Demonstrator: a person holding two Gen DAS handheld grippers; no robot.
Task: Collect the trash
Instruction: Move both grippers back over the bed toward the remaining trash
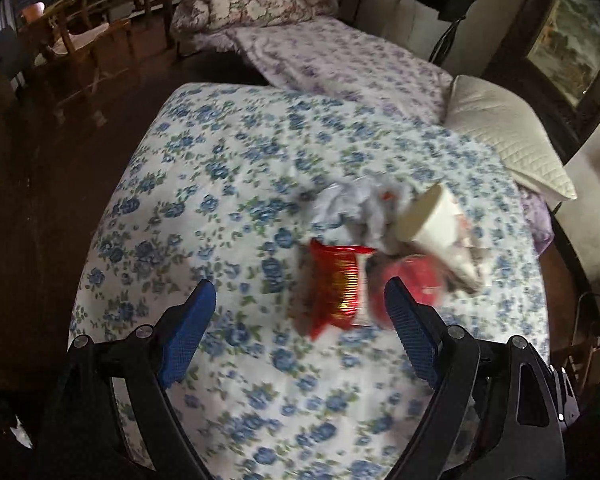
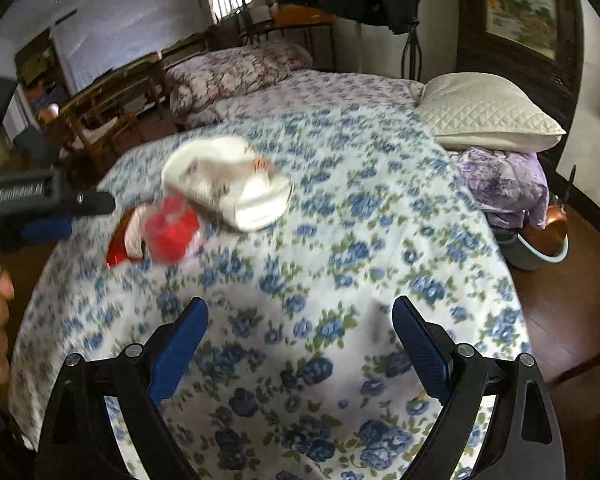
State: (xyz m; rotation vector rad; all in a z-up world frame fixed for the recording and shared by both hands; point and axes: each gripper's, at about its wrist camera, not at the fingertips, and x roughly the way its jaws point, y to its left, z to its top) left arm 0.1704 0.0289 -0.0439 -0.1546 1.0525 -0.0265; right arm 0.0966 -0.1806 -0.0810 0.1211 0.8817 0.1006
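Bed (image 1: 228, 184) w/ blue-floral cover. White quilted pillow (image 2: 488, 120) at far right corner. Floral pillow (image 1: 252, 0) at far edge. Wooden chair (image 1: 84, 40) beside bed.

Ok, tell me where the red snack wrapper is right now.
The red snack wrapper lies on the blue-flowered bedspread, just ahead of the open left gripper, beside the red lid.
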